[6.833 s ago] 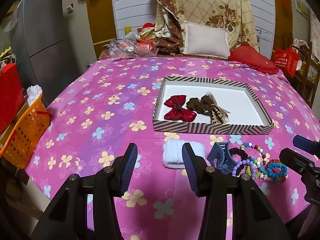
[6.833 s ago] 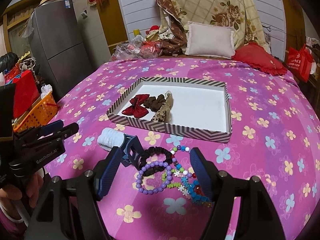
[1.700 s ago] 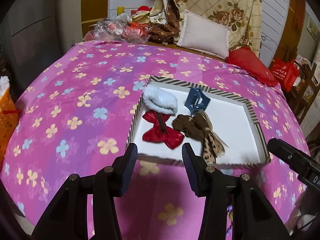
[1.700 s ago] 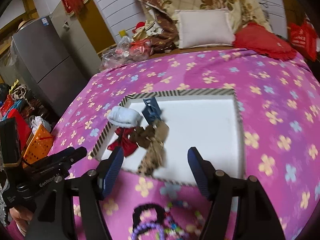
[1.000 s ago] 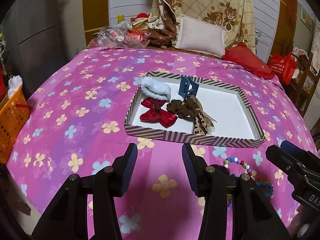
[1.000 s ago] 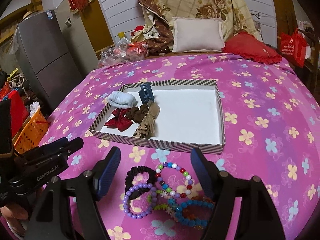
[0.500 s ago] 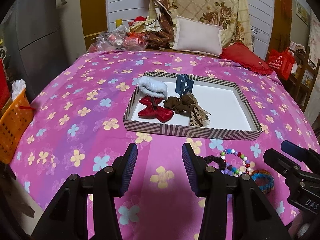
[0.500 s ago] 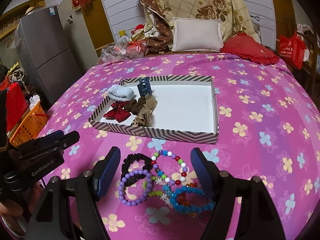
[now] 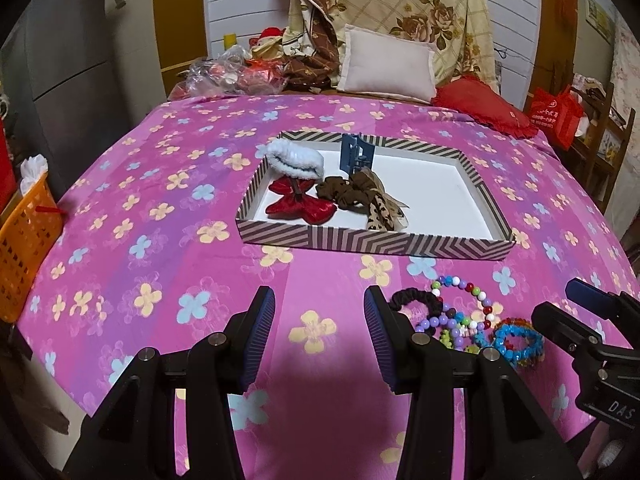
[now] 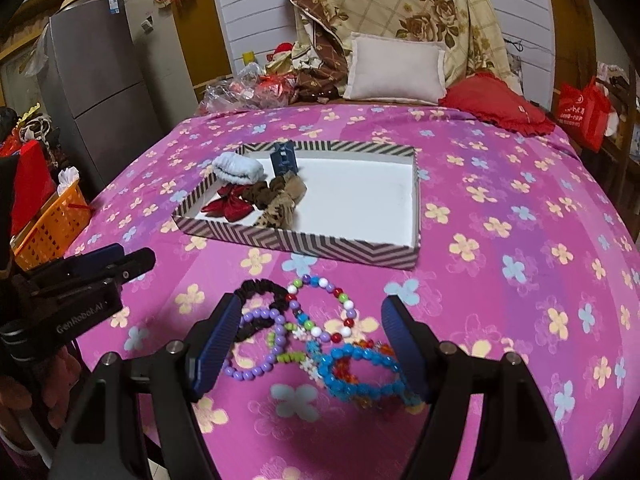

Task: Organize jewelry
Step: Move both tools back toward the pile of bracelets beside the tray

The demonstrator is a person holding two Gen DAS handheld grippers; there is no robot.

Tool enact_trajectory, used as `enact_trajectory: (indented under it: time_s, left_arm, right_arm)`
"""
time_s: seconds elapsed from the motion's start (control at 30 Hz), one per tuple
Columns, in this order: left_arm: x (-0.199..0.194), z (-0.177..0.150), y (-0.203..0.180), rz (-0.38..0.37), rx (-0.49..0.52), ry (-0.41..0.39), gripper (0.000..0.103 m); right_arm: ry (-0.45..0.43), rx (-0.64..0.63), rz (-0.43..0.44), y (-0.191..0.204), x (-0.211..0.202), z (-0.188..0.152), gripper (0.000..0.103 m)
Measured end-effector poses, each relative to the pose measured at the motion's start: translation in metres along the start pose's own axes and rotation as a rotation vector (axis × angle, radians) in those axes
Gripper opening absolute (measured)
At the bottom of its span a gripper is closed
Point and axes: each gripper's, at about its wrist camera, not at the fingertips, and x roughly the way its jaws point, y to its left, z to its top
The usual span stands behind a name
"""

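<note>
Sitting in the tray (image 9: pixel 484 194) now are the white scrunchie (image 9: pixel 295 159) and blue clip (image 9: pixel 355 154), moved from the bed. Both grippers, left (image 9: pixel 319 312) and right (image 10: pixel 310 334), have pulled back, jaws apart and empty; the bracelets (image 10: pixel 320 336) and black scrunchie (image 10: pixel 256 292) remain outside.

A pink flowered bedspread (image 9: pixel 168 184) covered the bed. Behind it stood a white slatted wall (image 10: pixel 256 20), with a pale pillow (image 10: pixel 396 70) and red cushion (image 10: pixel 500 110) against it. Left of the bed stood a grey fridge (image 10: pixel 108 80) and an orange basket (image 9: pixel 24 248)
</note>
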Motion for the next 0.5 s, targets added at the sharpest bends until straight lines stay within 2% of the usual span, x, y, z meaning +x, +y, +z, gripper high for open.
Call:
enact_trajectory:
  time_s: [0.2,0.33,0.5]
  left_arm:
    - [0.005,-0.004,0.006,-0.059,-0.022,0.038,0.043]
    - [0.015,-0.007,0.012,-0.135,-0.057,0.095,0.043]
    - [0.032,-0.012,0.008,-0.189,-0.076,0.165,0.043]
  right_arm:
    - [0.026,0.009,-0.019,-0.019,0.000,-0.012,0.076]
    - [0.047,0.027,-0.031,-0.034,0.002,-0.021,0.076]
    - [0.070,0.034,-0.022,-0.044,0.004,-0.030,0.076]
